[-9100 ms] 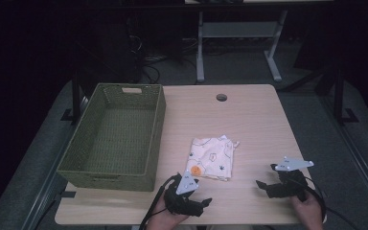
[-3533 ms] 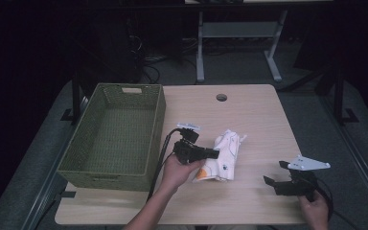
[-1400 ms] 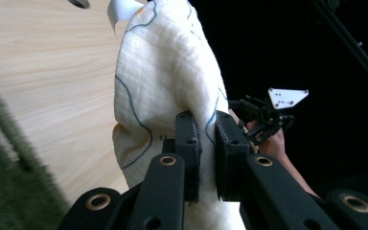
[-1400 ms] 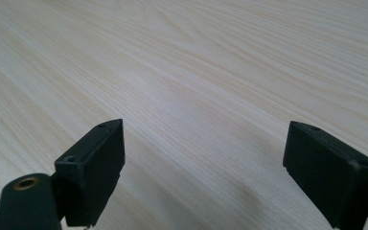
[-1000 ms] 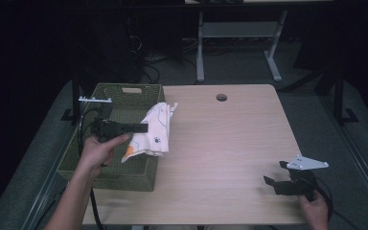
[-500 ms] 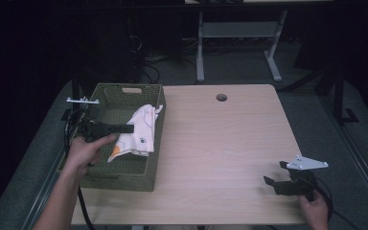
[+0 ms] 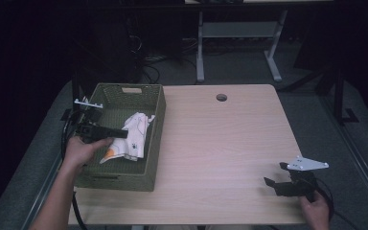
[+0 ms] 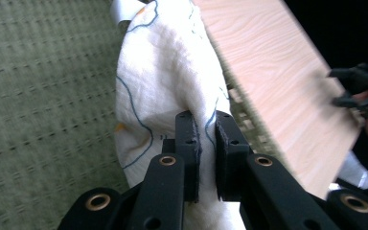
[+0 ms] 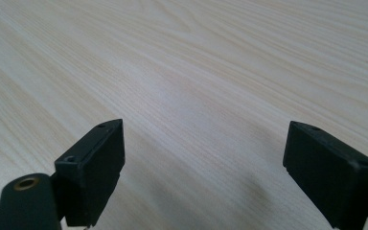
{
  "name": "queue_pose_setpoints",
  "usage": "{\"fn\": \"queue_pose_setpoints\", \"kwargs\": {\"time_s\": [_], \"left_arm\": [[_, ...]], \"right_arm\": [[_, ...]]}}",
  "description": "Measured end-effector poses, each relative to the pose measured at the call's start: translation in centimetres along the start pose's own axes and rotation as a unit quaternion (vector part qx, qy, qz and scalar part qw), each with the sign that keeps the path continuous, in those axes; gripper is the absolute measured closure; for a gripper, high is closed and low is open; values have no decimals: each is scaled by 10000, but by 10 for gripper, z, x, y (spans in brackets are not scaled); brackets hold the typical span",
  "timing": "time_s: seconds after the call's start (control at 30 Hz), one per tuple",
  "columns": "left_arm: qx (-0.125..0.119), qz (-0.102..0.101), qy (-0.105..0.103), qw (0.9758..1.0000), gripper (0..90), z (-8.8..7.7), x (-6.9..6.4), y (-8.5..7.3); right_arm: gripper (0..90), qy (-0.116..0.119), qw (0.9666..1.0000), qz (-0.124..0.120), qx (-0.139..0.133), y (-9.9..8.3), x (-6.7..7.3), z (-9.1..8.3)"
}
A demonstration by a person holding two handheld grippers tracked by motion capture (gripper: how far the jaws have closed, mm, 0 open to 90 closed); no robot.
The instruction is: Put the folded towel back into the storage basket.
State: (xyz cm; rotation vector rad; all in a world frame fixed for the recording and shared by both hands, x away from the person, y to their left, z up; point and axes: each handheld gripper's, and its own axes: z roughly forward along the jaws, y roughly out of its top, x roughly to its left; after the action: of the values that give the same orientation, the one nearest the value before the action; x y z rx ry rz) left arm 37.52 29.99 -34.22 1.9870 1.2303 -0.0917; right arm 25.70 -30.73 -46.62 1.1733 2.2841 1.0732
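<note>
Left gripper: I see my left gripper (image 7: 120,132) over the green woven basket (image 7: 155,125), clenched on a fold of the white printed cloth (image 7: 133,136); in the left gripper view the jaws pinch the fabric (image 8: 163,86) between them, gripper (image 8: 206,139) pointing down toward the basket floor (image 8: 38,96).
Cloth: white with blue line print and an orange patch, hanging from the jaws inside the basket, near its right wall; I cannot tell whether its lower end touches the floor.
Basket: at the left edge of the wooden bench (image 7: 230,143), long side running away from me.
Right gripper: my right gripper (image 7: 274,175) sits low at the bench's near right corner, well apart from the basket; in the right gripper view the gripper (image 9: 203,153) is spread wide over bare wood (image 9: 196,62), holding nothing.
Left hand: my hand (image 7: 82,151) grips the tool from outside the basket's left wall.
</note>
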Motion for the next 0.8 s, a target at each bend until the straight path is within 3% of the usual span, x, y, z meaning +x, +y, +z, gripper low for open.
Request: {"fn": "queue_pose_setpoints", "kwargs": {"time_s": [0.13,0.23,0.4,0.53,0.57,0.6,0.67,0.7,0.73,0.8], "left_arm": [[316,65,213,9993,823,12,7,3],[422,77,300,9986,825,16,10,4],[877,202,643,9939,825,28,17,5],[1069,321,870,9899,824,36,20,3],[1122,358,940,9886,819,38,21,3],[1243,466,1099,9850,812,40,21,3],[1467,629,1457,9764,717,45,22,3],[1589,624,1654,9713,605,48,23,3],[1650,602,1699,9697,552,50,23,3],[1644,593,1746,9690,535,50,24,3]], "right_arm": [[138,3,10000,36,-20,-1,-1,-1],[138,17,10000,25,3,-1,-1,0],[138,29,10000,-1,8,-1,-1,0],[138,63,10000,-6,48,-2,-1,0],[138,62,10000,-20,37,-2,-1,0],[138,64,10000,-24,32,-2,-1,0],[138,69,10000,-40,41,-1,-1,1],[138,72,10000,-46,45,-1,0,0],[138,72,10000,-44,43,-1,0,0],[138,66,10000,-43,29,-1,0,0]]}}
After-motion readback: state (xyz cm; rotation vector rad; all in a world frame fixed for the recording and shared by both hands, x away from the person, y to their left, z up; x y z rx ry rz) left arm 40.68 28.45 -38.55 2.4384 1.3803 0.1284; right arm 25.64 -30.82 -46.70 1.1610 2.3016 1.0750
